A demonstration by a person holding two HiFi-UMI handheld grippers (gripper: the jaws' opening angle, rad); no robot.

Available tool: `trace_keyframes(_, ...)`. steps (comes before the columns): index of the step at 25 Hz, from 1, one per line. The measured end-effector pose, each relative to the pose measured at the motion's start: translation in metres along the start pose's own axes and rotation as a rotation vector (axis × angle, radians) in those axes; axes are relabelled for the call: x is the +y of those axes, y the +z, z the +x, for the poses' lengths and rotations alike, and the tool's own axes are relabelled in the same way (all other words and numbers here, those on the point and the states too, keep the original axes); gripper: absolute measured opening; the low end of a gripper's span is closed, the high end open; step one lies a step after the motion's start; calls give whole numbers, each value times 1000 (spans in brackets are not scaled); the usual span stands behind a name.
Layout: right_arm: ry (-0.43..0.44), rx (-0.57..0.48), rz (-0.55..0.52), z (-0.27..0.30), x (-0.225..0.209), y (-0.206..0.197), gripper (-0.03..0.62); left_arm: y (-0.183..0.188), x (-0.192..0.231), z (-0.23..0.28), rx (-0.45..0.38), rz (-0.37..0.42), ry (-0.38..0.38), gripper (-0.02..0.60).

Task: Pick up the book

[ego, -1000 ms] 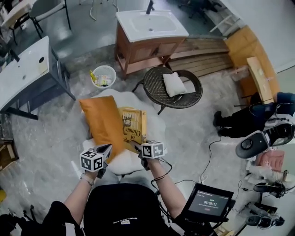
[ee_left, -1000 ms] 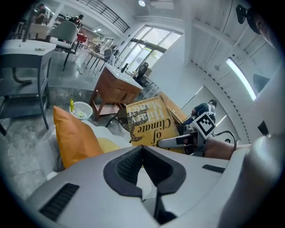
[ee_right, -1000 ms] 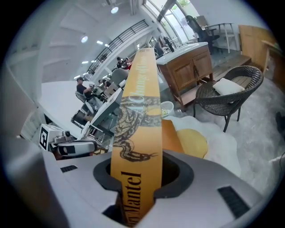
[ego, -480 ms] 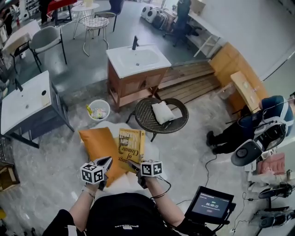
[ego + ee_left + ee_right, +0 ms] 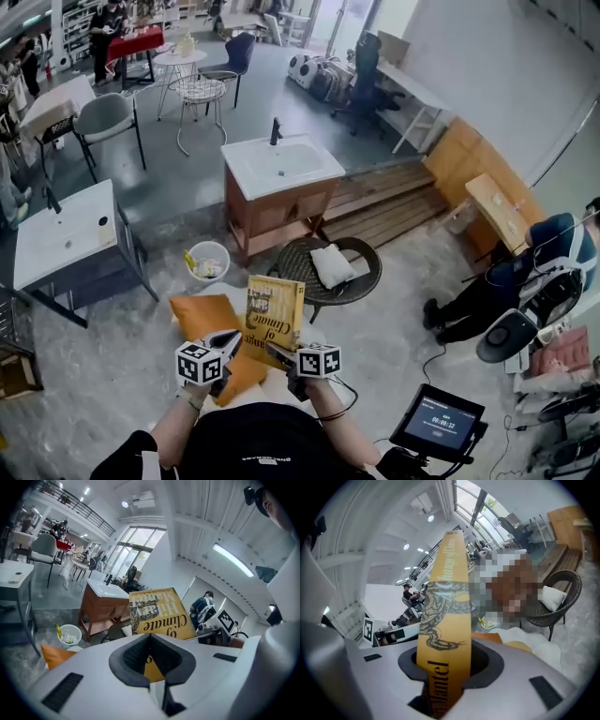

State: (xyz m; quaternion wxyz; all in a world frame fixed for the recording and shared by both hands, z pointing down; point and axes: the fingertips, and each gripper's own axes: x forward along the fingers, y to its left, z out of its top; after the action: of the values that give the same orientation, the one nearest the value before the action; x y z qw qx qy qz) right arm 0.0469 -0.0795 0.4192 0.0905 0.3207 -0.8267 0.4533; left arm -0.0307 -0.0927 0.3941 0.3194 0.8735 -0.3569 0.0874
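Observation:
The book (image 5: 274, 314), a yellow hardback with dark lettering, is held up in the air in front of me, tilted back. My right gripper (image 5: 278, 354) is shut on its lower edge. In the right gripper view the spine (image 5: 445, 597) runs up from between the jaws (image 5: 443, 667). My left gripper (image 5: 230, 342) hovers just left of the book's lower corner, its jaws together with nothing between them. The left gripper view shows the book's cover (image 5: 159, 616) beyond the closed tips (image 5: 150, 637).
Below lies an orange cushion (image 5: 211, 323) on a white fluffy seat. A round wicker table (image 5: 361, 281) with a white pillow (image 5: 330, 265) stands beyond, then a wooden sink cabinet (image 5: 281, 169), a white bin (image 5: 208, 261), and a grey desk (image 5: 66, 239). A person sits at right (image 5: 506, 281).
Both grippers have risen together. The book has come up off the orange cushion in the right gripper and now stands more upright.

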Motion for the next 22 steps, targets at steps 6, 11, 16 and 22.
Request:
trace_keyframes(6,69,-60,-123,-25,32,23,161,31,-28,-15,-96,31,-27,14)
trace_keyframes(11,161,-176,-140,-49,54,41,161,51,-57,-31,-163,88,-58,14)
trace_keyframes(16,206,-269,-155,-72,63,55,161,75,-88,-46,-251,222,-115,14)
trace_keyframes(22,244,-342,-190,-86,74,65,161,82,-100,-48,-270,252,-116,14)
